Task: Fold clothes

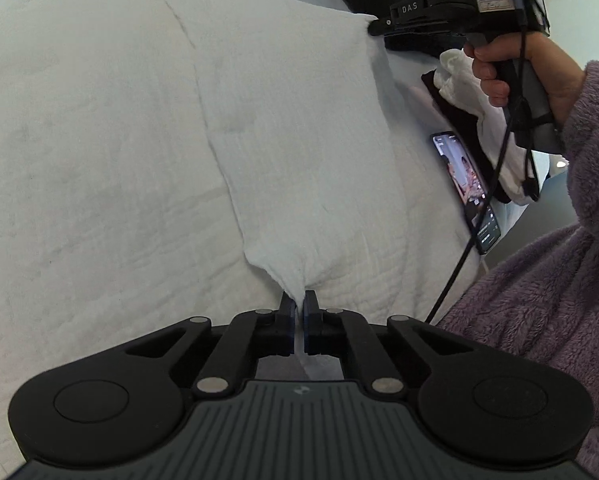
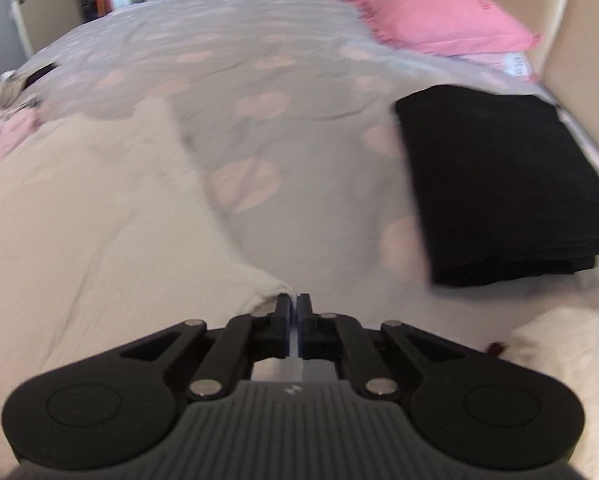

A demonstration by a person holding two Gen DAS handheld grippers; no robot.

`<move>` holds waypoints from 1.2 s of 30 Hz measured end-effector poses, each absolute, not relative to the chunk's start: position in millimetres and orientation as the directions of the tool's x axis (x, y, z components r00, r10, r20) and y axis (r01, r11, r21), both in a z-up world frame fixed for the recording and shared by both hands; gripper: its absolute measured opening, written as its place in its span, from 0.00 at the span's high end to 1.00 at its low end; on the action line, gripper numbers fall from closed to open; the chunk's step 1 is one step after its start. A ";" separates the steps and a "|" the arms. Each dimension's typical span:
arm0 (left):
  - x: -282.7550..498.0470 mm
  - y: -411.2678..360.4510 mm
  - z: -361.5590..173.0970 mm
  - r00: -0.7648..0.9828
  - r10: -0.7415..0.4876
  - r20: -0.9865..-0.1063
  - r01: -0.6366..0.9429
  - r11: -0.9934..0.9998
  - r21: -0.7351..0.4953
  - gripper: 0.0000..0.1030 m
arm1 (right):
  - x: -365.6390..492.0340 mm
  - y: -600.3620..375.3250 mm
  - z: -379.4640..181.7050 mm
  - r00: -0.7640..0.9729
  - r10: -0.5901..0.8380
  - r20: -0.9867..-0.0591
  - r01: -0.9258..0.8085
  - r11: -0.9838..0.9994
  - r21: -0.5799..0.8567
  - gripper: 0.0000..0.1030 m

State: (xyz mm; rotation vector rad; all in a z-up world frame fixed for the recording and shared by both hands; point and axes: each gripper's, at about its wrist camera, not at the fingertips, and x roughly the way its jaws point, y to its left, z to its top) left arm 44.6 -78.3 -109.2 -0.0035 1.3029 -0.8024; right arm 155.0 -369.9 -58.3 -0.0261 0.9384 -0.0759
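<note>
left gripper [image 1: 298, 300] jaws clamped on a bunched corner of the white garment [image 1: 291, 152], which lies spread on the bed. right gripper [image 1: 373, 26] at the garment's far edge, held by hand [image 1: 511, 72] in purple fleece sleeve [image 1: 595, 152]. phone [image 1: 465, 192] lit, beside garment

The right wrist view is smeared with motion blur, softening the pink pillow [image 2: 439, 20] and the folded black garment [image 2: 507, 184]; the white cloth [image 1: 291, 152] runs past the left wrist frame's edges; the phone [image 1: 465, 190] screen is too small to read.
</note>
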 end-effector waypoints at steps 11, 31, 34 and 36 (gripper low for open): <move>45.0 -68.0 -102.4 0.055 -0.565 -0.823 0.505 0.727 -0.465 0.83 | 153.0 -389.1 -66.9 0.538 -0.077 -0.839 0.070 0.996 -0.047 0.86; -11.7 -127.1 -71.0 0.233 -0.491 -0.839 0.713 0.673 -0.196 0.63 | -25.4 -336.2 -69.3 0.480 0.149 -0.865 -0.145 0.985 0.089 0.82; -19.2 -137.2 -79.5 0.241 -0.475 -0.846 0.726 0.667 -0.168 0.63 | -47.1 -308.8 -83.0 0.434 0.139 -0.890 -0.242 0.970 0.033 0.82; -21.6 -141.6 -86.2 0.236 -0.466 -0.853 0.729 0.665 -0.162 0.63 | -57.7 -294.7 -89.3 0.415 0.123 -0.901 -0.292 0.956 -0.004 0.79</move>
